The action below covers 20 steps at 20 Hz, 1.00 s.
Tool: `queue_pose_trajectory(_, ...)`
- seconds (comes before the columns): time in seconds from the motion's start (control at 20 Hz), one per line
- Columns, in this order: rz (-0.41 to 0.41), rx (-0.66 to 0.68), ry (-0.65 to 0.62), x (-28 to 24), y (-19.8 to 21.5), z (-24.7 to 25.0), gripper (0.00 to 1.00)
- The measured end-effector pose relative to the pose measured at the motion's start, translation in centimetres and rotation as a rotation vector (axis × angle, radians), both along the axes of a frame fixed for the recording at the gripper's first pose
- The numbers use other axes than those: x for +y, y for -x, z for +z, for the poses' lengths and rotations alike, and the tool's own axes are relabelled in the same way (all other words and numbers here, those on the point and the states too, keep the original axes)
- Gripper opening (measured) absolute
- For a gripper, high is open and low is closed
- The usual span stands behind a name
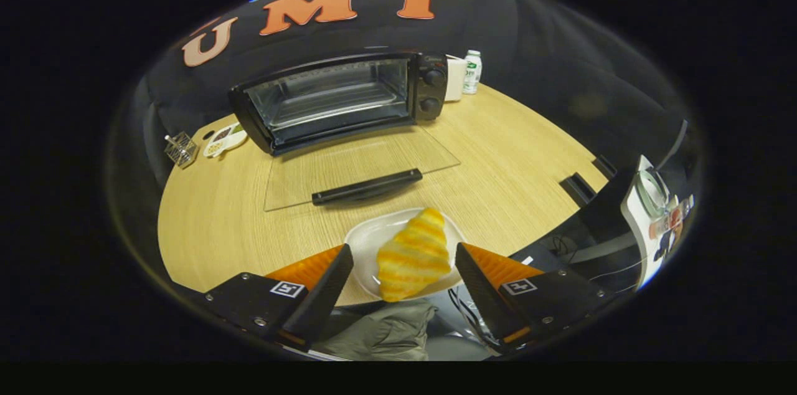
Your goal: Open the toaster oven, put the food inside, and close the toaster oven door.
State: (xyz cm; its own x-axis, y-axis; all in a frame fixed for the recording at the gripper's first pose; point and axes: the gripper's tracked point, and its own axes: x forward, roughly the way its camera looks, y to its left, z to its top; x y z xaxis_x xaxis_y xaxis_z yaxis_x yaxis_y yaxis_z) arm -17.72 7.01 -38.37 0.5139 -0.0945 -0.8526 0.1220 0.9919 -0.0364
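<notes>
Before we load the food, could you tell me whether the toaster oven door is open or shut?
Open: the toaster oven door lies folded flat on the table, showing the bare rack inside.

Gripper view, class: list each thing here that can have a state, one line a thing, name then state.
Toaster oven: open, rack bare inside.
Oven door: folded flat down onto the table, handle toward the gripper.
Croissant: lying on the plate, between the fingers, not gripped.
Plate: flat on the table edge, holding the croissant.
Gripper: open, fingers either side of the croissant.
Bottle: upright beside the oven.
</notes>
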Motion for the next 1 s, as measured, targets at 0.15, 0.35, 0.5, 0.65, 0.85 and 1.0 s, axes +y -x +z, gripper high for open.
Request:
queue_pose_trajectory(0.15,-0.032,0.039,0.007,0.2,1.8,-1.5,0.99)
queue_pose_trajectory(0.35,-0.063,0.074,-0.009,0.8,3.3,-3.2,0.99)
queue_pose_trajectory(0.5,-0.084,0.094,-0.021,1.1,3.5,-4.4,0.99)
queue_pose_trajectory(0.65,-0.091,0.107,-0.012,1.2,3.2,-5.0,0.99)
queue_pose_trajectory(0.85,-0.109,0.113,-0.017,1.3,2.5,-5.6,0.99)
queue_pose_trajectory(1.0,-0.106,0.114,-0.022,1.3,2.1,-5.8,0.96)
